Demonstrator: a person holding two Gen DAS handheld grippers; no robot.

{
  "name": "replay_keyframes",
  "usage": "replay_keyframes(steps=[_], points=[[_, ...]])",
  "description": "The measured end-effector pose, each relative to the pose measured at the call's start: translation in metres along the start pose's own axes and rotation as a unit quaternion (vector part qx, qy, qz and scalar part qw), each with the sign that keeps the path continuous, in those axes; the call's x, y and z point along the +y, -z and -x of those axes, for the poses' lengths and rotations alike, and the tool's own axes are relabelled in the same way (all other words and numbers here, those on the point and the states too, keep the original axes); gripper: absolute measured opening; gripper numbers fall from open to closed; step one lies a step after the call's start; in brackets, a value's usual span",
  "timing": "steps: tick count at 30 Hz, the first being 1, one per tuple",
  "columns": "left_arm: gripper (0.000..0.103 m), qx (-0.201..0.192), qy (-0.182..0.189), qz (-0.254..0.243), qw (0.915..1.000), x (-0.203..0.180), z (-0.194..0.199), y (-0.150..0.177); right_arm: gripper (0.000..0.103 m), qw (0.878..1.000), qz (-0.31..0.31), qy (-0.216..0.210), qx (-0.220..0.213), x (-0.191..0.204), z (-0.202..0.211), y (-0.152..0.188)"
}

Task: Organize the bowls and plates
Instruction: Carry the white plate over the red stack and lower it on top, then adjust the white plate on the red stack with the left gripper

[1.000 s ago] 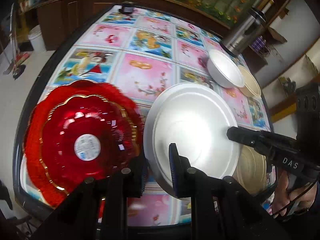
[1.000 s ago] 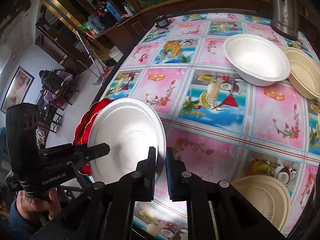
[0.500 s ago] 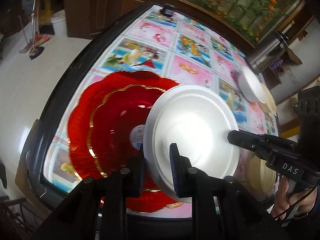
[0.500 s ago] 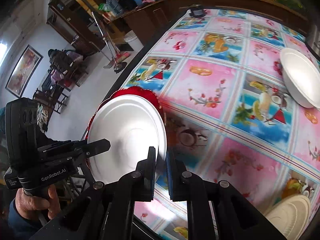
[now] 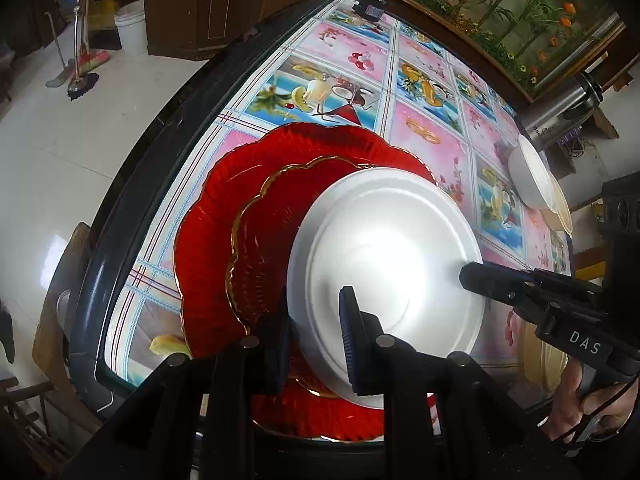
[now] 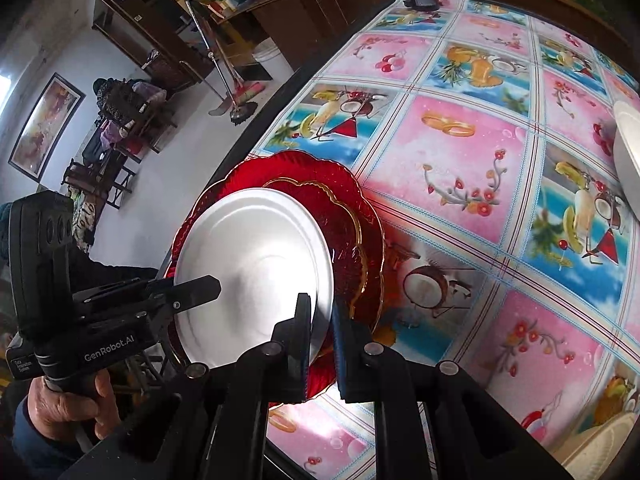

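A white foam plate [image 5: 384,264] hangs tilted just above two stacked red glass plates, a gold-rimmed smaller one [image 5: 272,240] on a larger one [image 5: 208,240]. My left gripper [image 5: 316,320] is shut on the white plate's near rim, one finger above and one below. My right gripper [image 6: 320,320] is shut on the opposite rim of the white plate [image 6: 256,272]. In the left wrist view the right gripper [image 5: 472,276] reaches in from the right. The white plate hides much of the red plates [image 6: 360,232].
The table [image 5: 424,136] has a fruit-patterned cloth and a dark edge [image 5: 132,200] close to the red plates. A white bowl [image 5: 528,176], a beige bowl [image 5: 560,208] and a steel flask [image 5: 560,116] stand far right. A beige plate [image 6: 600,444] lies near right.
Both grippers have carried the white plate sideways toward the table's edge and lower. It was beside the red plates and now hangs over them.
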State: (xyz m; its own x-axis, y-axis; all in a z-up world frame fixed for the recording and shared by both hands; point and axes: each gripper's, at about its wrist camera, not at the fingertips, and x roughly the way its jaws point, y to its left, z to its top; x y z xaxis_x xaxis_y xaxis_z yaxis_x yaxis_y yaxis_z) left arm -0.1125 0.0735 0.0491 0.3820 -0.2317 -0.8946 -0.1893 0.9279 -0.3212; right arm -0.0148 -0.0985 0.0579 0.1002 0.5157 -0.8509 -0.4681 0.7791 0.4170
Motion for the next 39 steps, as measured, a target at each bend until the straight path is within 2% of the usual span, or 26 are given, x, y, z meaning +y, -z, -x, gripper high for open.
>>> replay_keyframes(steps=[23,29,31,39], points=[[0.020,0.009,-0.003,-0.001,1.0000,0.013,-0.009,-0.009,0.014,1.000,-0.008,0.007,0.019,0.003,-0.023,-0.010],[0.032,0.006,0.001,-0.005,1.0000,0.012,-0.007,-0.010,0.014,1.000,-0.011,0.005,0.021,0.003,-0.023,-0.010],[0.043,0.002,0.000,-0.006,1.0000,0.010,-0.005,-0.010,0.014,1.000,-0.010,0.003,0.022,0.004,-0.023,-0.010],[0.048,-0.007,-0.002,0.000,1.0000,0.009,0.001,-0.008,0.014,1.000,-0.012,-0.002,0.021,0.003,-0.020,-0.006]])
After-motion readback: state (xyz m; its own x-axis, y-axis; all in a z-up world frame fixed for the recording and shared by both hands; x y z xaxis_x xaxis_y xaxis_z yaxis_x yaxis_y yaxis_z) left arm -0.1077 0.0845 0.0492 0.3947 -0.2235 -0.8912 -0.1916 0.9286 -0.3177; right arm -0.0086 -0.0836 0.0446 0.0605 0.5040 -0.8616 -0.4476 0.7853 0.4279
